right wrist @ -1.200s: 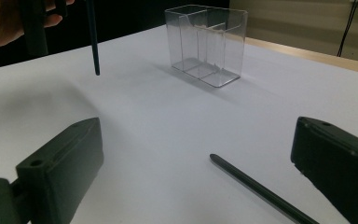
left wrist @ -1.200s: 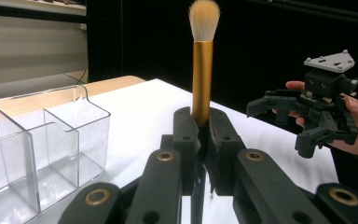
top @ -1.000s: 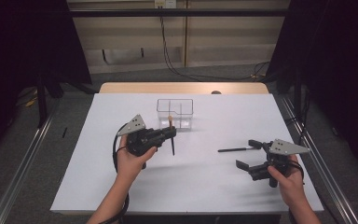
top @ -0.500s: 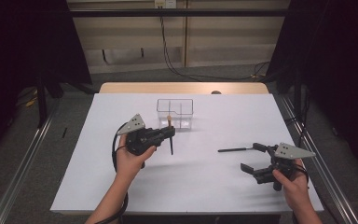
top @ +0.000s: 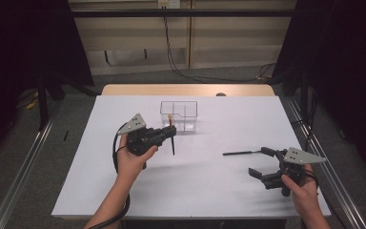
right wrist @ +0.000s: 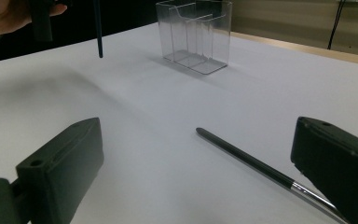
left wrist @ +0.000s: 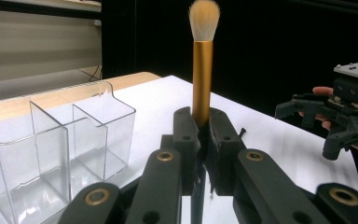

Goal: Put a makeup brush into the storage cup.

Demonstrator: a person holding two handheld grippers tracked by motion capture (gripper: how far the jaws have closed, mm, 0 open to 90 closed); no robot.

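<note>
Sorting of brushes into the clear plastic three-compartment organizer [top: 178, 114] seems to be the work. At left, the left hand-held gripper [left wrist: 200, 140] is clenched on a makeup brush with gold metal ferrule and soft pale bristles [left wrist: 203, 60], held upright above the white surface [top: 219, 191], just beside the organizer. Next it must probably be carried over a compartment and lowered. At right, the right hand-held gripper [top: 262, 163] stands wide apart around a thin dark glossy brush [right wrist: 247, 161] lying flat, not yet grasped.

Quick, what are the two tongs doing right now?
Left tongs: shut on the gold-handled makeup brush.
Right tongs: open, holding nothing.
</note>
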